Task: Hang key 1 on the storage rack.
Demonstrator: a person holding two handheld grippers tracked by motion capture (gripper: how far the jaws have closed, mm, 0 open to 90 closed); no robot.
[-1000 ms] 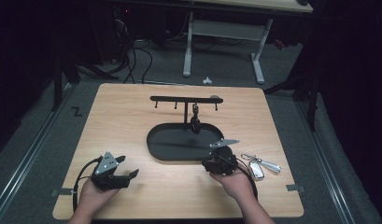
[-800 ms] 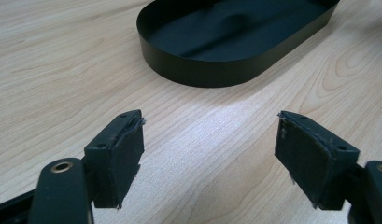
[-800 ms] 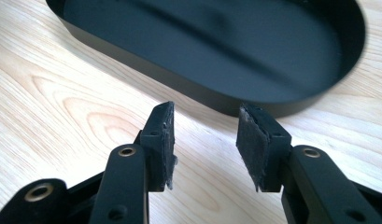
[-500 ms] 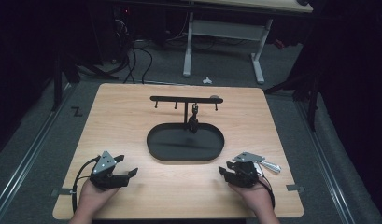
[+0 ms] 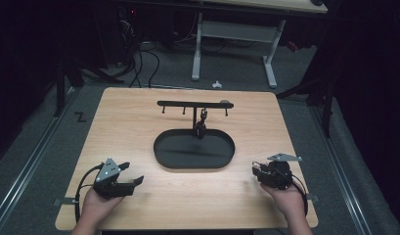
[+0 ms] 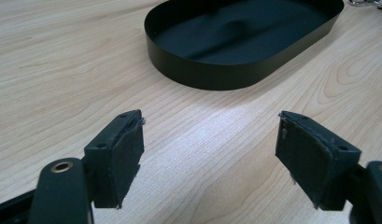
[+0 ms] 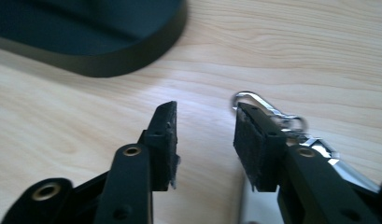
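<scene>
High view looks down over the tabletop (image 5: 139, 122); both claw views skim it closely, sharing the tray (image 6: 235, 70).

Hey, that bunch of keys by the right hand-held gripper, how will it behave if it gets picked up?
The bunch of keys is likely floppy: its metal clip and ring look loosely linked, so parts would probably dangle and swing. The shiny metal may slip between the pads. It lies flat on the table, so it seems unlikely to roll.

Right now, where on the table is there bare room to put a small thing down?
Bare wood lies between the left gripper and the right gripper, in front of the tray. The strips left and right of the tray are bare too. Crowded: behind the tray, the hook rack; at the right gripper, keys.
</scene>
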